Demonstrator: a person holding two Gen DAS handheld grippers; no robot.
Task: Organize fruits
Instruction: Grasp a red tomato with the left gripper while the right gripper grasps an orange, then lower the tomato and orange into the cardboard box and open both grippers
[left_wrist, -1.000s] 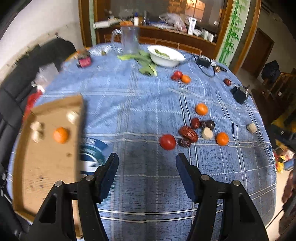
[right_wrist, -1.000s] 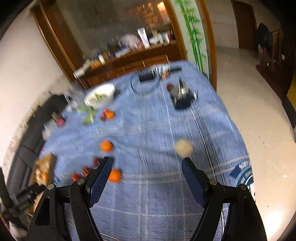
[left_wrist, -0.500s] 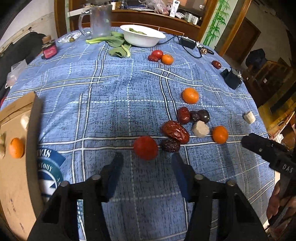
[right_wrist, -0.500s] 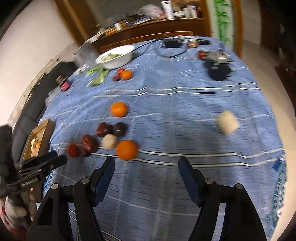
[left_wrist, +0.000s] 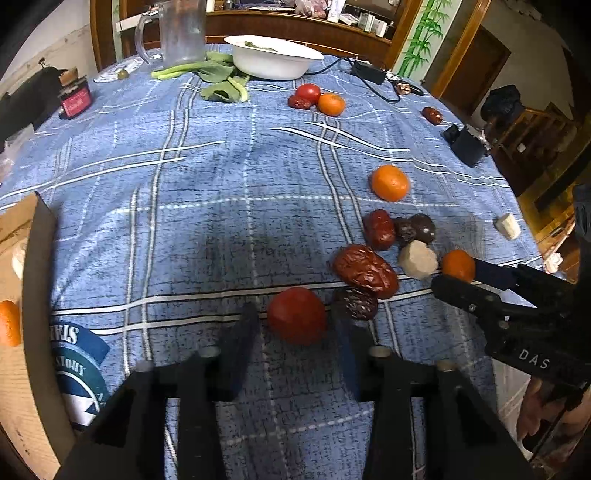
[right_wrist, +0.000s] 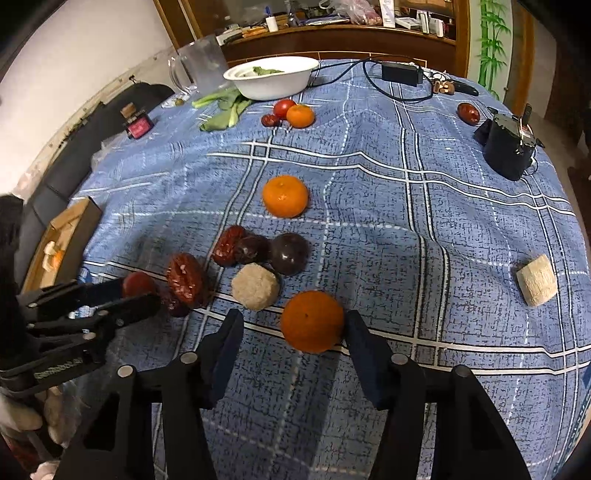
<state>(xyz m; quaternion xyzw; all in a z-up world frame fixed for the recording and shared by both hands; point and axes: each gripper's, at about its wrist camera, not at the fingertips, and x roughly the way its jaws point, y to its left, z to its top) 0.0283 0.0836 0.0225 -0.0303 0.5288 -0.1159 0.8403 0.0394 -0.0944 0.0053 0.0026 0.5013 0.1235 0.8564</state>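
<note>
Red tomato (left_wrist: 296, 315) sits on blue plaid tablecloth (left_wrist: 221, 177), right beside big wrinkled date (left_wrist: 365, 271). Left gripper (left_wrist: 295, 334) jaws spread, straddling tomato, not pinching yet. Looks lined up for grab. Right gripper (right_wrist: 293, 334) also wide open around mandarin (right_wrist: 312, 320) on date's other side. Cardboard box (left_wrist: 26, 295) far left of date, probably the drop spot.

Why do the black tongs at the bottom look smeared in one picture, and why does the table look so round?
Left wrist view: the left tongs are motion-blurred around the red tomato, with a dark shadow on the tablecloth ahead. Right wrist view: the right tongs look sharp around an orange. Both lenses are fisheye, which bends the table edges and darkens the corners.
</note>
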